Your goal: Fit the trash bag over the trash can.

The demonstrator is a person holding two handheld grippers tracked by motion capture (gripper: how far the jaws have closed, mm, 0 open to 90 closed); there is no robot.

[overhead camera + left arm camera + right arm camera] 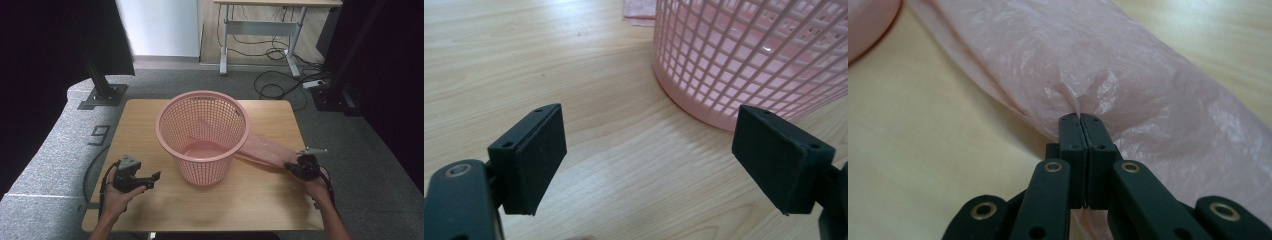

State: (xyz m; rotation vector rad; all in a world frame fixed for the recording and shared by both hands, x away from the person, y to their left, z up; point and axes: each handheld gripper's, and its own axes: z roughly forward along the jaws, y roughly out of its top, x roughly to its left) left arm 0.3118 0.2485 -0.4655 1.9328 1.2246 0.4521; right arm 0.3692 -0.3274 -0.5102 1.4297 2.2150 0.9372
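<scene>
A pink mesh basket (202, 135) stands upright in the middle of the wooden table (150, 200). A thin pink plastic bag (265, 150) lies flat on the table to the basket's right, one end reaching under the basket. My right gripper (296, 169) is shut on the bag's near edge, and the film (1128, 75) puckers at the closed jaw tips. My left gripper (142, 181) hovers low at the front left, open, with nothing between its pads (536, 155). It faces the basket's lower wall (744, 55).
The table's front edge runs just behind both hands. Past the far edge lie grey carpet, a black stand base (102, 95) at the back left, and a desk frame (260, 30) with cables on the floor.
</scene>
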